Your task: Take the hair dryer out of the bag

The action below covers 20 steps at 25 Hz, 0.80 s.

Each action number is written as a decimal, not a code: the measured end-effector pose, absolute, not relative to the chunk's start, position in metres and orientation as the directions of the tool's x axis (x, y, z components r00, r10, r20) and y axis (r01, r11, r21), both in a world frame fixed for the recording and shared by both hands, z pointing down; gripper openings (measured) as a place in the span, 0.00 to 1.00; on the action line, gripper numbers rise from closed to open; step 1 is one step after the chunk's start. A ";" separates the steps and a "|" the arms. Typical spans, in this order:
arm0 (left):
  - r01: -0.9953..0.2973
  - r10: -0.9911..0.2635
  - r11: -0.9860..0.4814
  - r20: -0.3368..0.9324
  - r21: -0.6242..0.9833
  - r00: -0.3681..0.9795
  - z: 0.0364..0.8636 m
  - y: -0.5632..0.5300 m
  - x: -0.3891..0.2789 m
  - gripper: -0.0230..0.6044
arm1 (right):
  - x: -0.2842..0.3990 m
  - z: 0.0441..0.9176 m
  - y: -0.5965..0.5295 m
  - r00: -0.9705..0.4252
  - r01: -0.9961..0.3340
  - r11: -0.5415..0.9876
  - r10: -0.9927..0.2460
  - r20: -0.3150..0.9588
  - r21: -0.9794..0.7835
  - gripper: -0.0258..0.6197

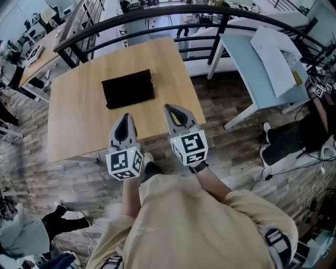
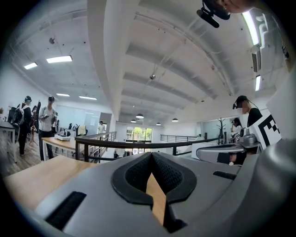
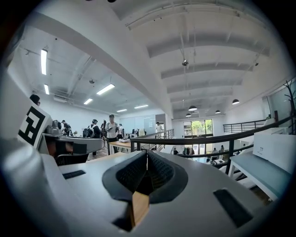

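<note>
A flat black bag (image 1: 128, 88) lies closed on the light wooden table (image 1: 79, 121), toward its far middle. No hair dryer shows; the bag hides whatever is in it. My left gripper (image 1: 124, 116) hovers over the table's near edge, jaws shut and empty, just short of the bag. My right gripper (image 1: 168, 108) is beside it to the right, also shut with nothing in it. In the left gripper view the left gripper (image 2: 151, 155) has its pads pressed together, and the right gripper (image 3: 146, 152) stands the same in the right gripper view. Both point level toward the railing.
A black metal railing (image 1: 157, 16) curves behind the table. A pale blue table (image 1: 262, 68) with white sheets stands at the right. Cables and bags lie on the wood floor at the right and lower left. People stand at desks (image 3: 111, 132) far off.
</note>
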<state>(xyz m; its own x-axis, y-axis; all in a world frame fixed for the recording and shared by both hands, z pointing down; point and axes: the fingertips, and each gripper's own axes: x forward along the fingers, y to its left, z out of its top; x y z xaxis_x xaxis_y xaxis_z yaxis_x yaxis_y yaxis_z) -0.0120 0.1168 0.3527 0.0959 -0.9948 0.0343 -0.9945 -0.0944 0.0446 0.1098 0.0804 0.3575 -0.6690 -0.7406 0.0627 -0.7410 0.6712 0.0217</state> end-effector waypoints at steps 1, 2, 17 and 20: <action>-0.994 -0.994 -0.100 0.030 0.051 0.102 0.350 0.108 -0.020 0.06 | 0.102 0.355 0.072 -0.667 -0.743 0.669 -0.743 0.060 0.025 0.06; -0.993 -0.994 -0.106 0.025 0.057 0.107 0.348 0.100 -0.028 0.06 | 0.094 0.353 0.065 -0.666 -0.744 0.668 -0.744 0.055 0.028 0.06; -0.980 -0.982 -0.188 -0.007 0.070 0.187 0.332 -0.014 -0.134 0.06 | -0.019 0.335 -0.035 -0.636 -0.768 0.637 -0.771 0.038 0.058 0.06; -0.976 -0.979 -0.204 -0.002 0.080 0.205 0.336 -0.032 -0.156 0.06 | -0.041 0.340 -0.054 -0.622 -0.779 0.624 -0.781 0.051 0.058 0.06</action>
